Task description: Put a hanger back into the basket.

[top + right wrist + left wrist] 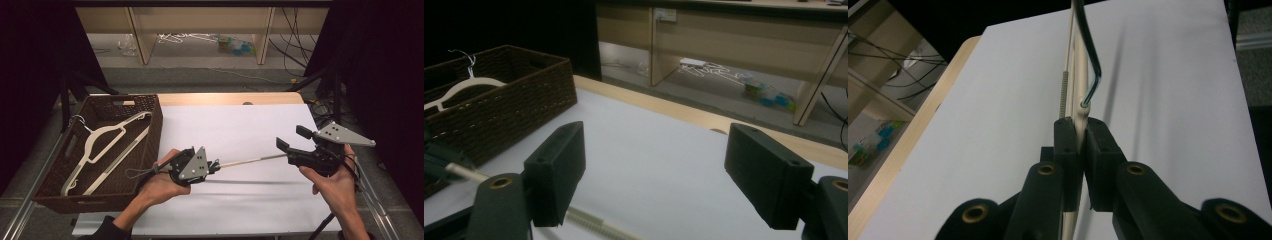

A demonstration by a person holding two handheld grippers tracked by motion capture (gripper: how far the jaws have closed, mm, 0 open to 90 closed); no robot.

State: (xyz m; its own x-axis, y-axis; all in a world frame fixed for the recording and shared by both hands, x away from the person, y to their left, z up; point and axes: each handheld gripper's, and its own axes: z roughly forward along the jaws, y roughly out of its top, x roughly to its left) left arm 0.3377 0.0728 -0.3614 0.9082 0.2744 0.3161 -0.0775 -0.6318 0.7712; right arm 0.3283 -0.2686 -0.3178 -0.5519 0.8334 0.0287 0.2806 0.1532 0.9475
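With the left gripper (214,166) clamped on the hanger (1079,107), which is held just right of the basket (150,131) above the worktop, and the right gripper (291,141) with jaws open and empty, swing the hanger leftward over the basket rim before letting go.

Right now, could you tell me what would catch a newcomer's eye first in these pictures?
A cream hanger hangs above the white sheet, its end clamped in the left gripper at mid-table. The right gripper stands open at its other end. At the left, a brown wicker basket holds another white hanger.
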